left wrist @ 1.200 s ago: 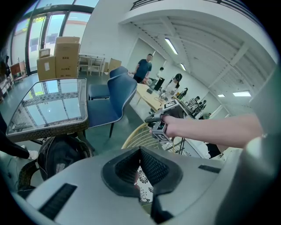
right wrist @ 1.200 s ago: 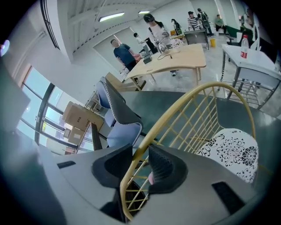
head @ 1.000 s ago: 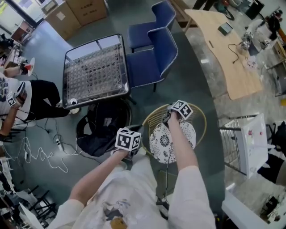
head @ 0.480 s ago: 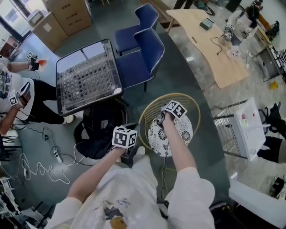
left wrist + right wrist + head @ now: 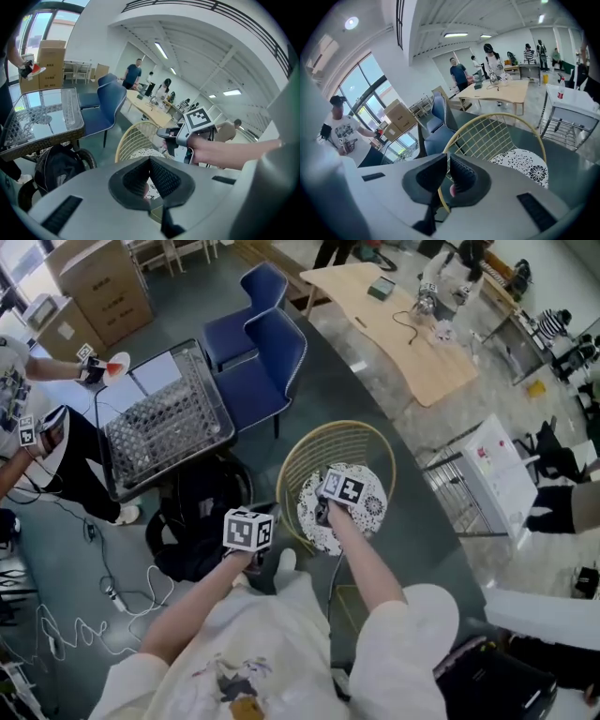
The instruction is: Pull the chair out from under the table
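The yellow wire chair [image 5: 330, 448] with a patterned round cushion [image 5: 371, 508] stands on the dark floor, apart from the glass-topped wicker table [image 5: 159, 418]. My right gripper [image 5: 447, 161] is shut on the chair's yellow rim [image 5: 439, 199], which passes between its jaws; in the head view the right gripper [image 5: 325, 510] sits at the seat's left edge. My left gripper [image 5: 149, 161] is shut with nothing in it, held left of the chair under its marker cube [image 5: 247, 530]. From the left gripper view I see the chair [image 5: 133, 140] and the right gripper [image 5: 169, 137] ahead.
A black bag [image 5: 192, 512] lies under the wicker table's near side. Two blue chairs [image 5: 267, 352] stand behind it. A wooden table [image 5: 403, 324] is at the back, a white wire rack [image 5: 492, 479] to the right. A person [image 5: 37, 442] sits at far left; cables [image 5: 66, 638] trail across the floor.
The head view has swung, so everything sits further left and lower. The right gripper stays on the chair's rim, and both hands with the chair have come nearer my body.
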Demonstrator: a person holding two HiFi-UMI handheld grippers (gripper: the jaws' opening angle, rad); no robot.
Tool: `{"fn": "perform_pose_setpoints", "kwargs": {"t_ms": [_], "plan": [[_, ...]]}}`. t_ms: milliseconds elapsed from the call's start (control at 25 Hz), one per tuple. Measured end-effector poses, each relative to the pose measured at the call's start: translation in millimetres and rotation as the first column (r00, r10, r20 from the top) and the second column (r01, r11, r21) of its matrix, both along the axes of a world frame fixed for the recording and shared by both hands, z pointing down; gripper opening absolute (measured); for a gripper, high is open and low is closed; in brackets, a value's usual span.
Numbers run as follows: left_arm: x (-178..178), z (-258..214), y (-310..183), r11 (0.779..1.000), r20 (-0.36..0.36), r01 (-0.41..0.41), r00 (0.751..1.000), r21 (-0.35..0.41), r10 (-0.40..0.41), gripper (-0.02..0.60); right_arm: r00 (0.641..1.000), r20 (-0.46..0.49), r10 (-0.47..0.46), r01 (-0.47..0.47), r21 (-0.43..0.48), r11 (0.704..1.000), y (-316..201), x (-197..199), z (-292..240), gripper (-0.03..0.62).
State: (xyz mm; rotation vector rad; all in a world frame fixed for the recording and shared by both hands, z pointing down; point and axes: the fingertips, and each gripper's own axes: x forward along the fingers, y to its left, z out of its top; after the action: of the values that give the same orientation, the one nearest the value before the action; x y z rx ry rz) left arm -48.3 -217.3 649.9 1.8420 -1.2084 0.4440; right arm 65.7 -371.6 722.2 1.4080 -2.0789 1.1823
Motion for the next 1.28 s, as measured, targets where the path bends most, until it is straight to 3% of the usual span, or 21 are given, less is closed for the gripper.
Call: {"fn": "perform_pose_setpoints", "kwargs": {"t_ms": [360, 680, 880, 1080, 1280], "plan": [[15, -15, 40, 0.997, -0.032, -0.076, 0.997, 0.034, 0.077, 0.002, 0.998, 0.049, -0.048, 0.043, 0.098, 0.994, 84, 2, -50, 0.012], [30, -41, 76, 0.990, -0.124, -0.120, 0.984, 0.079, 0.129, 0.002, 0.985, 0.034, -0.172, 0.159, 0.241, 0.957, 179, 12, -98, 0.009], [39, -54, 100, 0.980, -0.130, -0.175, 0.974, 0.093, 0.186, 0.002, 0.989, 0.044, -0.138, 0.120, 0.292, 0.949, 231, 21, -126, 0.009], [55, -79, 118, 0.949, -0.092, -0.271, 0.953, 0.158, 0.287, 0.002, 0.987, 0.159, 0.003, -0.051, 0.302, 0.952, 257, 29, -154, 0.009], [68, -113, 131, 0.929, -0.124, -0.304, 0.934, 0.210, 0.334, 0.002, 0.991, 0.136, 0.002, -0.057, 0.400, 0.915, 277, 19, -192, 0.009]]}}
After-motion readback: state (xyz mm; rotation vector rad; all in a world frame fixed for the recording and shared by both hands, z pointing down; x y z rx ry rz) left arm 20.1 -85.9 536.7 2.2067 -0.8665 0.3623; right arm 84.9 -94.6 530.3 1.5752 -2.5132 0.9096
